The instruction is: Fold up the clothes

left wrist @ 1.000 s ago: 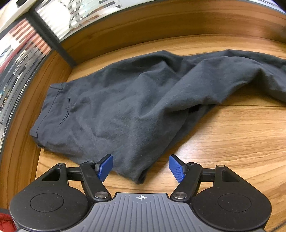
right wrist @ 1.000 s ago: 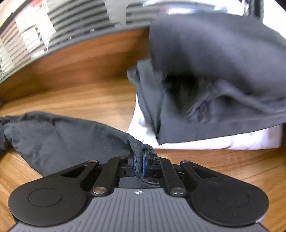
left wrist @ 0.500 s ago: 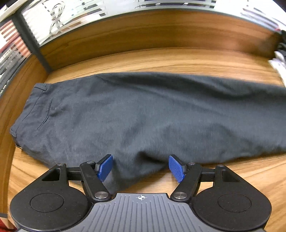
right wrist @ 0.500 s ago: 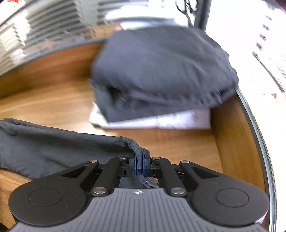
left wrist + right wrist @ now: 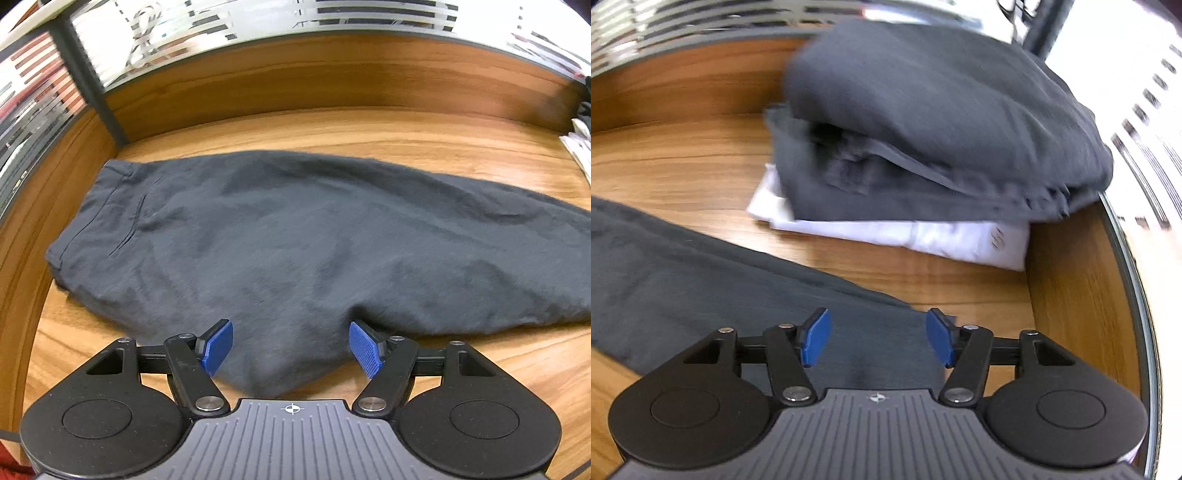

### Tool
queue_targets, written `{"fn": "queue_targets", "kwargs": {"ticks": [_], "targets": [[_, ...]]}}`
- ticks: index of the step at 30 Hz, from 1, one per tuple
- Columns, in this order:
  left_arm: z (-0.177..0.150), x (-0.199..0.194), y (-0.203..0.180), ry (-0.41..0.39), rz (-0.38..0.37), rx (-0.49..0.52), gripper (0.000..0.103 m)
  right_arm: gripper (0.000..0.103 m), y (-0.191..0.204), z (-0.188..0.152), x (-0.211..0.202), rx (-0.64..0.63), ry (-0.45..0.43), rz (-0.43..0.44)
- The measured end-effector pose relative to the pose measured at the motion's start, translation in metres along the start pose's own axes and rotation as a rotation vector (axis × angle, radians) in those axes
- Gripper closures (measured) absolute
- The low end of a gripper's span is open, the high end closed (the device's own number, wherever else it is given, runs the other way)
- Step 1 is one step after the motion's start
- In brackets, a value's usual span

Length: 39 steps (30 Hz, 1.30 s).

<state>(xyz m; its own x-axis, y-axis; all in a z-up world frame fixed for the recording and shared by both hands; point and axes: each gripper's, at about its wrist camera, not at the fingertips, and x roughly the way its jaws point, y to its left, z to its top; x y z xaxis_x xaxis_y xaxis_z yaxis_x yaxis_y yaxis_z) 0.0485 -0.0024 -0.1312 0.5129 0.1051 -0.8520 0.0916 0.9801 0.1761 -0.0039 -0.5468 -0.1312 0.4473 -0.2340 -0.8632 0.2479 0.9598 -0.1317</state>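
Trousers (image 5: 295,236) are lying stretched out flat across the wooden table (image 5: 369,129), dark grey, waistband and a pocket slit sitting at the left end in the left wrist view, leg running off to the right. Crotch bulge is hanging toward the near table edge, sitting right between the blue pads (image 5: 218,345) of the left gripper (image 5: 291,347). Left gripper is standing spread wide, pads not pressing the cloth, nothing gripped.

Right gripper (image 5: 877,338) is hovering over the leg end of the trousers (image 5: 701,273). Its jaws are opening at this moment; fabric is lying below and between the pads (image 5: 816,336), pads are not pinching it, so released.

Folded pile is sitting just beyond the leg end, in the table's far right corner: dark grey garments (image 5: 942,110) stacked on a white folded garment (image 5: 942,236). Pile and trousers are near each other, not touching. Right view is blurring somewhat.
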Motion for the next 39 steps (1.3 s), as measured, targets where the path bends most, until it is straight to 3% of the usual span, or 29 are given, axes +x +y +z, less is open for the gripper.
{"fn": "queue_targets", "kwargs": {"ticks": [13,18,30,39], "targets": [[-0.019,-0.01,-0.011,-0.048,0.018,0.158,0.026,0.037,0.069,-0.027,-0.029,-0.039,-0.062,0.236],[-0.024,-0.006,-0.021,-0.052,0.017,0.192,0.026,0.037,0.107,-0.042,-0.034,-0.112,-0.084,0.315],[-0.026,0.004,-0.058,-0.115,0.053,0.38,0.025,0.038,0.199,-0.049,-0.022,-0.335,-0.097,0.516],[-0.016,0.009,-0.052,-0.107,0.028,0.337,0.025,0.039,0.241,-0.034,-0.012,-0.471,-0.111,0.552]]}}
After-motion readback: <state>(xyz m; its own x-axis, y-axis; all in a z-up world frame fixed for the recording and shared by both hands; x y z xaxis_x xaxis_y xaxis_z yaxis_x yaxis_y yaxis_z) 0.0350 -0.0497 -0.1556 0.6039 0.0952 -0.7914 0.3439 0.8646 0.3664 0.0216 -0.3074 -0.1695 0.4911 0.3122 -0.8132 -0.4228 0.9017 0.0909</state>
